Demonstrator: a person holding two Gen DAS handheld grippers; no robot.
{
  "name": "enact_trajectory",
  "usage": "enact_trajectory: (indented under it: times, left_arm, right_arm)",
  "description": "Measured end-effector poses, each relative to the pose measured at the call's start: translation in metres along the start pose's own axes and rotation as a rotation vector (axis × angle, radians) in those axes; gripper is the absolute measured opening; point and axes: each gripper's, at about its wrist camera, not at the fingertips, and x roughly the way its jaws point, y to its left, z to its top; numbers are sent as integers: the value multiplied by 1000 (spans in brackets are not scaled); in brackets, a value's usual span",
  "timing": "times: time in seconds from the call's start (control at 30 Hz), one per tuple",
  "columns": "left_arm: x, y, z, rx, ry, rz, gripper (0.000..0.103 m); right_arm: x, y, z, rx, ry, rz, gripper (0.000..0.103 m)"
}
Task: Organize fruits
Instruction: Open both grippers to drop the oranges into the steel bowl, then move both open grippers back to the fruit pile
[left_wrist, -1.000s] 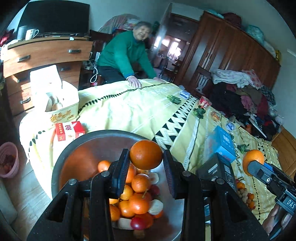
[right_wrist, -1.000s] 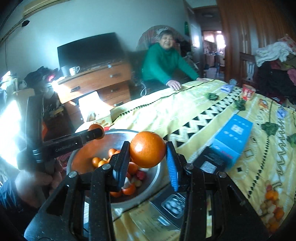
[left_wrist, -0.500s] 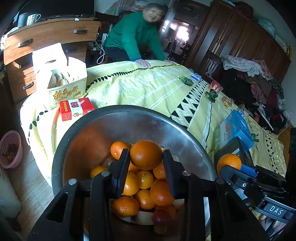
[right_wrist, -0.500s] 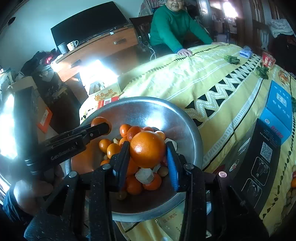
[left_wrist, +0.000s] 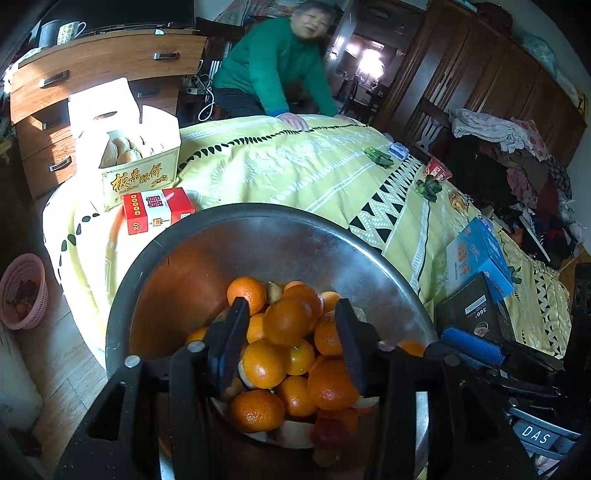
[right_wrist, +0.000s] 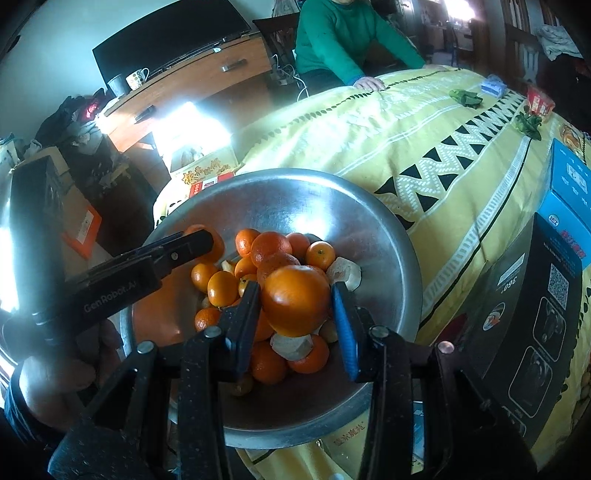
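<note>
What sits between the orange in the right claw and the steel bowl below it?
Nothing visible blocks it. The right claw holds the orange directly over the fruit pile in the steel bowl. The left claw is off to the side, over the bowl's left part.

Orange fruits (left_wrist: 286, 320) in a silver bowl (left_wrist: 280, 240) on a yellow black-triangle cloth (left_wrist: 295, 166)
</note>
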Motion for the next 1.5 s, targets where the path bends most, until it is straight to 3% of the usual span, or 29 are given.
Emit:
enact_trajectory:
  times: [0.1, 0.17, 0.33, 0.47, 0.53, 0.67, 0.73, 0.93, 1.03, 1.3, 1.5]
  left_arm:
    - [-2, -4, 1, 8, -5, 3, 64]
    - [-4, -7, 2, 11, -10, 10, 69]
    - [-12, -16, 1, 34, -26, 41, 71]
    - [-33, -45, -4, 119, -85, 87, 73]
    - [-45, -64, -9, 148, -115, 94, 83]
    - [-63, -117, -25, 222, -165, 83, 83]
    - [-66, -142, -35, 259, -164, 76, 83]
    - [-64, -231, -76, 402, -103, -63, 83]
    - [-64, -270, -95, 481, -89, -95, 83]
    - [-74, -341, -128, 618, -72, -144, 83]
    - [-77, -364, -139, 663, -65, -143, 83]
  right_arm:
    - [-2, 2, 1, -5, 3, -1, 48]
    - [-6, 3, 1, -8, -7, -8, 68]
    - [-36, 3, -4, -11, -78, -38, 73]
    - [-77, -6, -25, 24, -147, -55, 78]
    - [-95, -11, -38, 47, -174, -59, 79]
    - [-134, -27, -75, 96, -212, -137, 80]
    - [-152, -40, -96, 130, -220, -183, 80]
    - [-200, -79, -153, 267, -228, -296, 80]
    - [-219, -94, -173, 321, -237, -343, 81]
    - [-257, -124, -213, 421, -284, -380, 81]
    - [-272, -140, -231, 459, -317, -365, 81]
